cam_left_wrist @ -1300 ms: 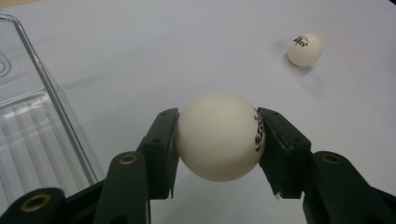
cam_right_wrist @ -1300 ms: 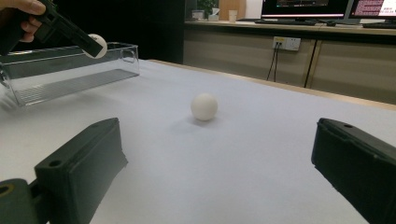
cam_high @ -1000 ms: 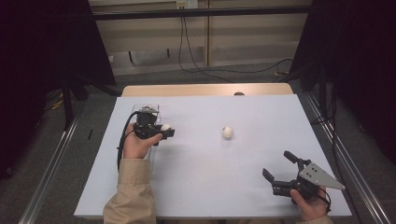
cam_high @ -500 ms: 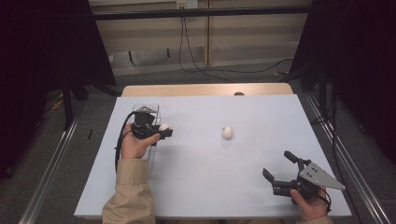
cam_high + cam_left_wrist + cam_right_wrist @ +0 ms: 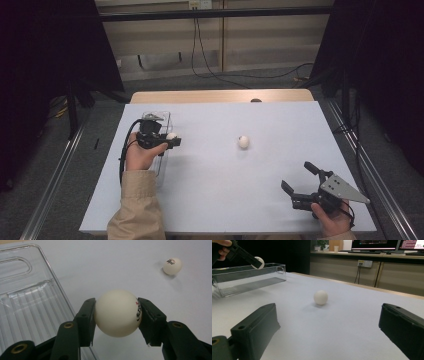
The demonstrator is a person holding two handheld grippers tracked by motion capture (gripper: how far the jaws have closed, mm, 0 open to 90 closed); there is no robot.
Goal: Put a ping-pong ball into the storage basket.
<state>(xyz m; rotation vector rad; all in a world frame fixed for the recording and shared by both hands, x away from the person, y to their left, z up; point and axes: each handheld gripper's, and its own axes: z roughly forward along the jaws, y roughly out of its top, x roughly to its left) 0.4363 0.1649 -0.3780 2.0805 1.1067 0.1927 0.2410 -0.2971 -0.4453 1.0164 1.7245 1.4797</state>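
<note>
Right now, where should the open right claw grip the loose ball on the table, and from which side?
Grip the ball across its widest middle, coming in low and level from the right claw side. It is round and sits free on the table, so pads placed higher or lower would likely slip off.
</note>
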